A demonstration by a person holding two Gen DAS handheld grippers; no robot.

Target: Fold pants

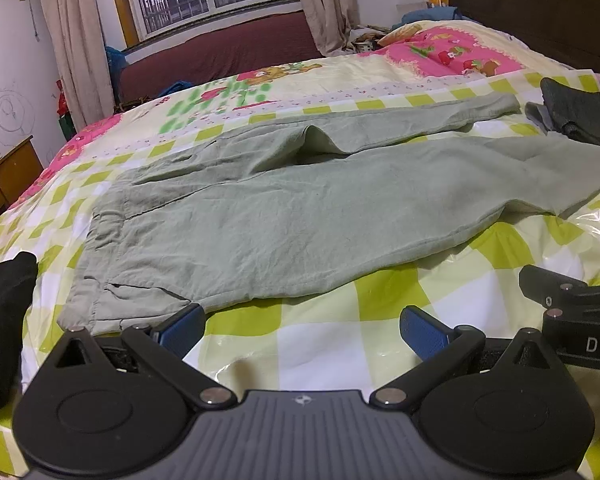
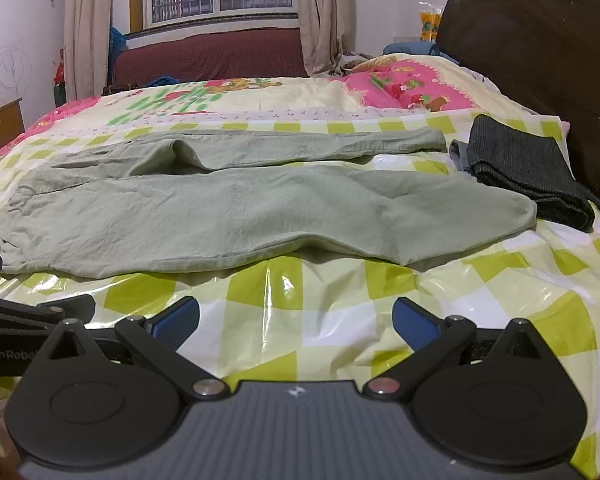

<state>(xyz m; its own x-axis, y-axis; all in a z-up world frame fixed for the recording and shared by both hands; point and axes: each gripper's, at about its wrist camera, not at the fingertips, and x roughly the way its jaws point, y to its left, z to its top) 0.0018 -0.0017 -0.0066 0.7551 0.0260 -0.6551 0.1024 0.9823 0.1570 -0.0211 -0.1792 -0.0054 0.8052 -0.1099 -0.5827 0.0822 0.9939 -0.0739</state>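
Note:
Pale green pants (image 1: 284, 216) lie spread flat across the checked plastic sheet (image 1: 332, 332) on the bed, waistband to the left, both legs running right and slightly apart. They also show in the right wrist view (image 2: 220, 212). My left gripper (image 1: 300, 330) is open and empty, just in front of the waistband's near corner. My right gripper (image 2: 296, 322) is open and empty, hovering over the sheet in front of the near leg. The right gripper shows at the right edge of the left wrist view (image 1: 572, 300).
A folded dark grey garment (image 2: 524, 172) lies beyond the leg ends by the dark wooden headboard (image 2: 540, 52). A black cloth (image 1: 4, 320) sits at the left of the sheet. A pink quilt (image 1: 448, 52) lies behind. A wooden desk (image 1: 8, 176) stands left of the bed.

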